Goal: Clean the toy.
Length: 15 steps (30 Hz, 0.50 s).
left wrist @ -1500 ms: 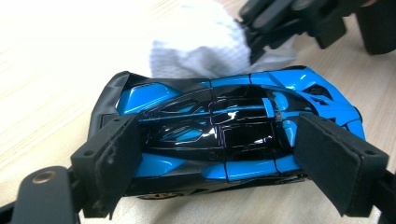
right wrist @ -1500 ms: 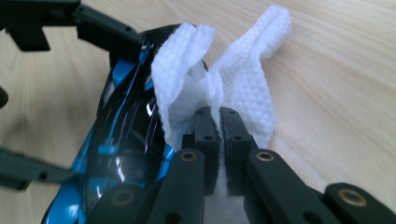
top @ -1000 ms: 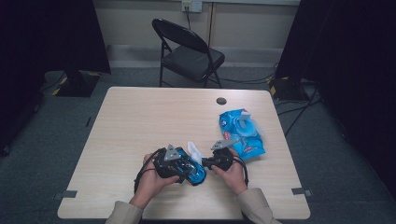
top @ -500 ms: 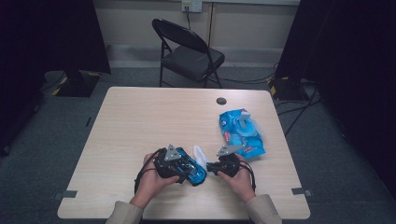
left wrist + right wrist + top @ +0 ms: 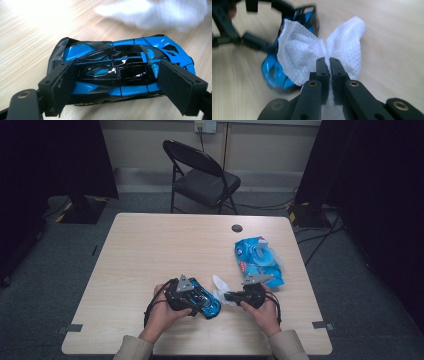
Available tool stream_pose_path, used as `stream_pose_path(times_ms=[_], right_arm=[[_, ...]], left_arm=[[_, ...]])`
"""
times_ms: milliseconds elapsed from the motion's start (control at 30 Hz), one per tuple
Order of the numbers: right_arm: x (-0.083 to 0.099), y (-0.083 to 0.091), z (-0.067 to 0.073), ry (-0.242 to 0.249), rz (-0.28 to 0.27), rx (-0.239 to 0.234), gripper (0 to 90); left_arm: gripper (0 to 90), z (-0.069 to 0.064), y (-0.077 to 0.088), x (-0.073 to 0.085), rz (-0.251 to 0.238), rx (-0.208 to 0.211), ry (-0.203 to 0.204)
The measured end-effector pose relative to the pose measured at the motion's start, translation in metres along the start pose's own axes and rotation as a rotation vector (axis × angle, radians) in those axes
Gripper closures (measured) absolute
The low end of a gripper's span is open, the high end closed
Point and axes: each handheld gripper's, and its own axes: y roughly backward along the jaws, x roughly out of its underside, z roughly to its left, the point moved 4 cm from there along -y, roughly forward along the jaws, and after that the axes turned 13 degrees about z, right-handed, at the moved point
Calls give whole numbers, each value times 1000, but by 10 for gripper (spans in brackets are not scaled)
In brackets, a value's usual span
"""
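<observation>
Since a second ago the right gripper [image 5: 227, 296] has drawn sideways away from the toy car [image 5: 206, 302], taking the white wipe [image 5: 219, 283] off toward the blue wipes pack [image 5: 257, 260]; the left gripper [image 5: 197, 299] and the car have not shifted. The right gripper's jaws are clamped tight on the wipe [image 5: 322, 56], pinching its middle so two flaps fan out ahead of the pads, clear in the right gripper view. The left gripper's jaws stand wide around the toy car [image 5: 120, 72], one pad at the tail end, the other at the nose end, so it grips the car lengthwise; the pads appear to press on the body and the car looks pinned on the table [image 5: 165, 245] near the person's edge. The key relation: the car lies straight ahead of the right gripper [image 5: 329, 75], just beyond the wipe's left flap, with a small gap. The car's long axis runs roughly across the table, nose toward the right gripper. The right hand [image 5: 262, 307] is the free one nearest that nose, with the pack just behind it. Likely the next stroke is back toward the car along its length, wipe leading; the left gripper has to keep the car from sliding.
</observation>
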Motion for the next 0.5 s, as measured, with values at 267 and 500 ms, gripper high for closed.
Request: stream_pose_path(times_ms=[267,500], right_arm=[[-32,-5,-10,-40,-62,-7,878],[-59,-32,-5,-24,-47,0,876]], left_arm=[[150,0,0,0,-1,1,-1],[150,0,0,0,-8,5,6]])
